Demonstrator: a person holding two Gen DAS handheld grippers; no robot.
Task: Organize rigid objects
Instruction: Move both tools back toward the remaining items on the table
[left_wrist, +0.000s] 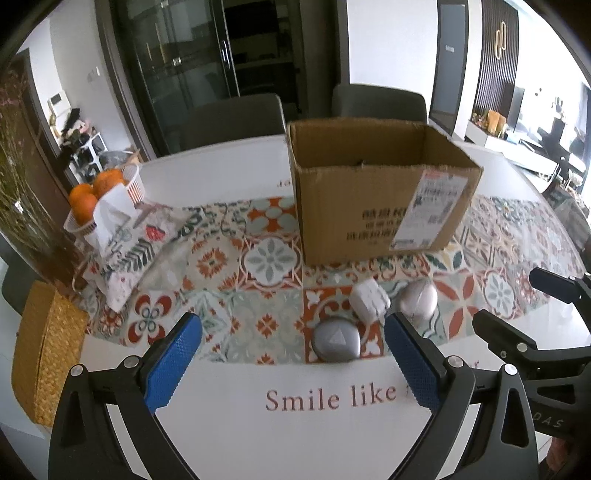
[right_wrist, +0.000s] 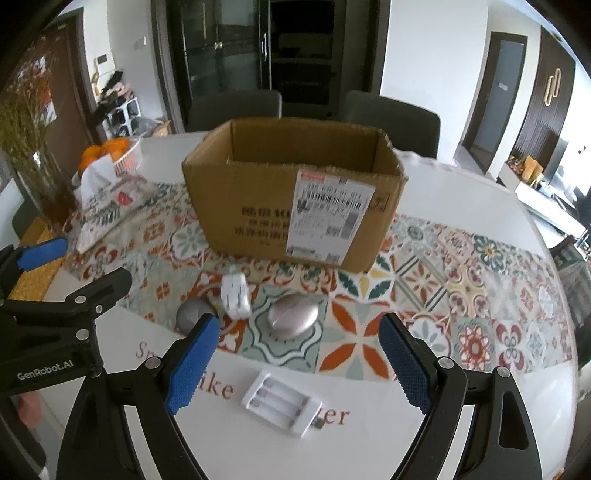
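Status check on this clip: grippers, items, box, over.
Left gripper and right gripper open, empty. Battery charger, wall plug, two silver cases untouched before the cardboard box. Nothing blocking.

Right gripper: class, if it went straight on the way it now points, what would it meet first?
Probably the silver oval object, lying between the open right gripper fingers' line and the cardboard box. The white battery case sits nearer but seemingly below that line; depth is unclear.

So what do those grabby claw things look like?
Each hand-held gripper, left and right, is black plastic with silver round screws. The fingers wear bumpy blue pads. One black body says "GenRobot.AI" in white letters. No cables show.
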